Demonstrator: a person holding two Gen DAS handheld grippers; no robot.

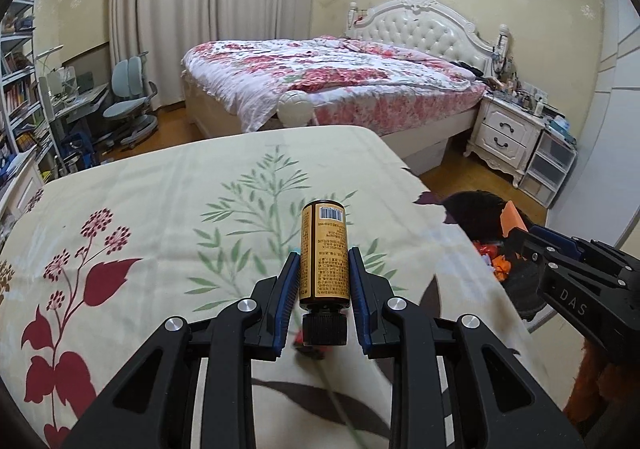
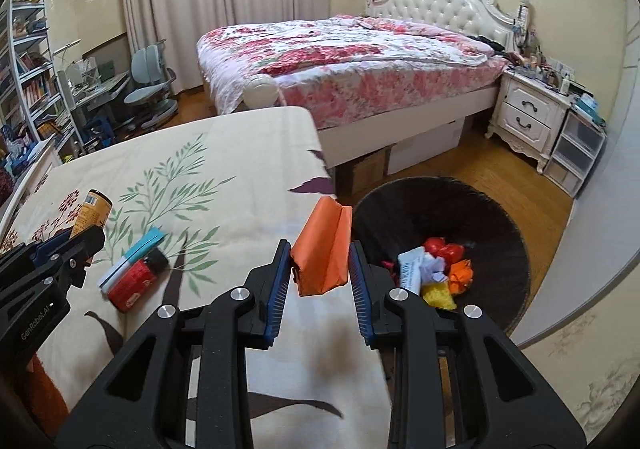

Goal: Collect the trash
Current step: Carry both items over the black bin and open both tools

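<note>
My left gripper (image 1: 324, 255) is shut on a brown bottle (image 1: 325, 249) with a yellow label, its black cap toward the camera, held above the floral tablecloth (image 1: 160, 189). My right gripper (image 2: 320, 249) is shut on a folded orange paper (image 2: 322, 249), held over the table's right edge beside a round black bin (image 2: 500, 209) on the floor. The bin holds red, orange, yellow and white scraps. The right wrist view shows the left gripper (image 2: 86, 233) with the bottle (image 2: 94, 209) at the left. A red can (image 2: 136, 283) and a white-and-teal box (image 2: 134, 255) lie on the cloth.
A bed (image 2: 340, 61) with a pink floral cover stands beyond the table. A white nightstand (image 2: 528, 117) and plastic drawers (image 2: 576, 157) stand at the right wall. A grey desk chair (image 2: 150, 89), a desk and bookshelves (image 2: 32, 89) fill the left side.
</note>
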